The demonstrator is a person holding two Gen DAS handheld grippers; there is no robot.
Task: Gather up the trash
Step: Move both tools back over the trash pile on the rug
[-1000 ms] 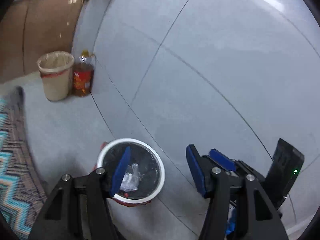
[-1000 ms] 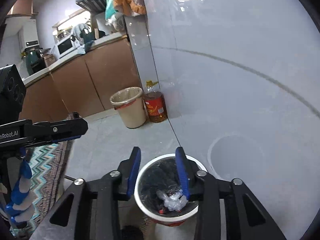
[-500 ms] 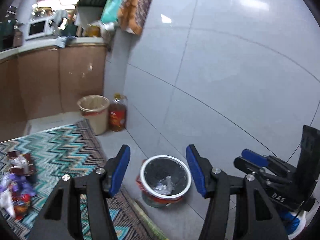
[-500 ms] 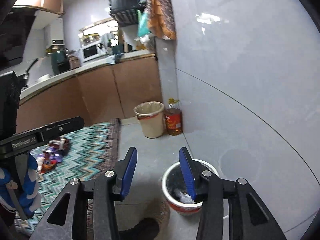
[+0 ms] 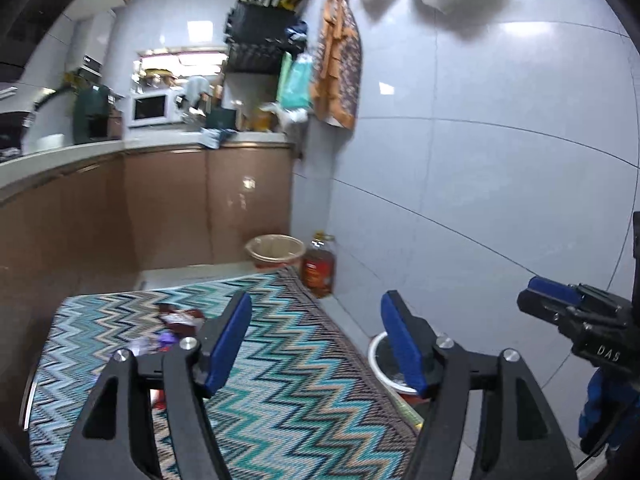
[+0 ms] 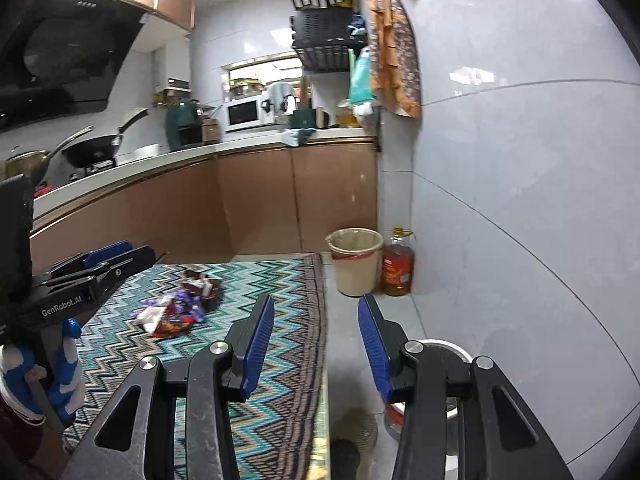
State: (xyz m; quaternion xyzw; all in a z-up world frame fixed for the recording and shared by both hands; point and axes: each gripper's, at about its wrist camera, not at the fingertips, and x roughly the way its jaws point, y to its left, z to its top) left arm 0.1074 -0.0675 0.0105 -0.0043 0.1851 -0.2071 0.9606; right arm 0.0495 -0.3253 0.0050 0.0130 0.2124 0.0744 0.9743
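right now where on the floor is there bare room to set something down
Free: the grey floor strip between the zigzag rug and the tiled wall, short of the beige bin and oil bottle. The rug's near half is bare too. Crowded: the wrapper pile mid-rug, and the white-rimmed bin.

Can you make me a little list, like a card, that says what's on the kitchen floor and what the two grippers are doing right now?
place: kitchen with a zigzag rug on the floor
trash left: pile of wrappers lying on the rug
nearest bin: white-rimmed bin by the wall, beside the rug's edge
other bin: beige lined bin farther along the wall
next to it: oil bottle standing upright
left gripper: open, jaws just opened wider, nothing between them
right gripper: open, empty
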